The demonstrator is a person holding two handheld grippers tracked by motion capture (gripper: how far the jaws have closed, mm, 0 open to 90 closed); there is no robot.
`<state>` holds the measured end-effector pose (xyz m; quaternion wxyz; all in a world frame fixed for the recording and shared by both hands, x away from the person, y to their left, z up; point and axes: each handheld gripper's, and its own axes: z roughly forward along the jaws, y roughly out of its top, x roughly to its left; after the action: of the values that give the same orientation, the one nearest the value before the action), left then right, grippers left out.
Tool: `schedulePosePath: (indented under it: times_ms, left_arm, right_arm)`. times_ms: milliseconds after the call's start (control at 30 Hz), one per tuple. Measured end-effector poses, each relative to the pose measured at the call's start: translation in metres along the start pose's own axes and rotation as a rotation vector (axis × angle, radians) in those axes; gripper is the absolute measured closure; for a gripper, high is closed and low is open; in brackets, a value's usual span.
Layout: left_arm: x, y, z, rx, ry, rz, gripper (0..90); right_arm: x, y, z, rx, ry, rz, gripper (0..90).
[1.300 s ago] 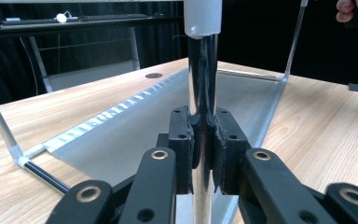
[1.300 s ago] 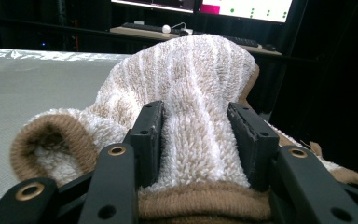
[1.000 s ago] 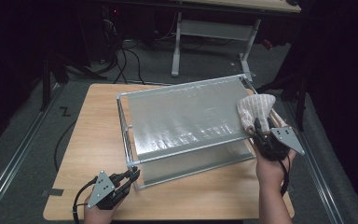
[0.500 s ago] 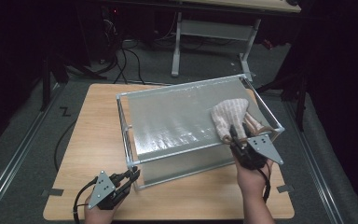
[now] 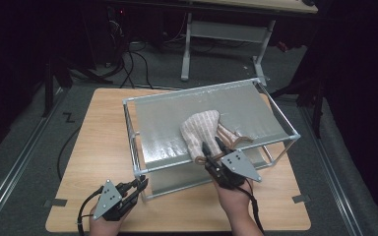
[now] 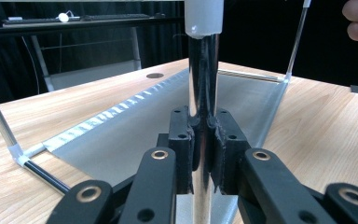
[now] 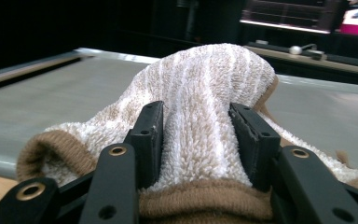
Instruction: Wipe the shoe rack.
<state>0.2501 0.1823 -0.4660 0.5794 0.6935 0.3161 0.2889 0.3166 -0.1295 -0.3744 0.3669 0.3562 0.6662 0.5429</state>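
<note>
Two grippers: both gripping
Left gripper (image 6: 200,140): fingers pinch shiny round frame post (image 6: 204,70), 7 o'clock corner
Right gripper (image 7: 198,135): fingers, just loosening, around fluffy striped towel (image 7: 205,93) on grey mesh sheet (image 5: 167,123)

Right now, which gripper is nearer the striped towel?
Right. The right gripper has the towel bunched between its fingers; the left gripper clamps the frame's corner post, well away.
</note>
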Motion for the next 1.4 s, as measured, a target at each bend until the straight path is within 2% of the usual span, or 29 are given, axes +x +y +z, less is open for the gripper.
schedulePosePath:
  times_ms: [167, 400, 533, 700, 767, 833, 933, 1000, 1100, 1167, 1400]
  left_arm:
    - [0.000, 0.000, 0.000, -0.001, -0.001, -0.001, 80.1]
    - [0.001, 0.000, 0.000, -0.001, -0.005, 0.002, 80.0]
    - [0.000, 0.000, 0.000, -0.002, -0.005, 0.001, 80.0]
    - [0.001, 0.000, 0.000, -0.001, -0.005, 0.003, 80.1]
    - [0.001, 0.000, 0.000, 0.000, -0.005, 0.003, 80.0]
    - [0.001, 0.000, 0.000, 0.000, -0.004, 0.003, 80.0]
    - [0.001, 0.000, 0.000, 0.000, -0.005, 0.003, 80.0]
    - [0.001, -0.001, 0.000, 0.000, -0.005, 0.003, 80.0]
    - [0.001, -0.001, 0.000, 0.000, -0.005, 0.004, 80.0]
    - [0.001, 0.000, 0.000, 0.000, -0.004, 0.003, 80.0]
    - [0.000, 0.000, 0.000, 0.000, -0.003, 0.001, 80.1]
  right_arm:
    - [0.029, 0.004, 0.007, -0.005, 0.078, -0.008, 56.1]
    - [0.065, 0.010, 0.012, -0.007, 0.162, -0.033, 55.4]
    - [0.082, 0.013, 0.013, -0.010, 0.204, -0.040, 54.0]
    - [0.096, 0.016, 0.011, -0.012, 0.241, -0.062, 51.9]
    - [0.098, 0.016, 0.010, -0.016, 0.246, -0.070, 50.5]
    - [0.098, 0.016, 0.011, -0.011, 0.244, -0.064, 45.4]
    - [0.093, 0.018, 0.015, 0.016, 0.245, -0.016, 35.7]
    - [0.090, 0.018, 0.016, 0.032, 0.267, 0.008, 36.0]
    - [0.090, 0.017, 0.017, 0.037, 0.286, -0.002, 41.5]
    - [0.088, 0.017, 0.018, 0.045, 0.310, 0.010, 45.2]
    - [0.090, 0.017, 0.016, 0.053, 0.333, -0.016, 63.1]
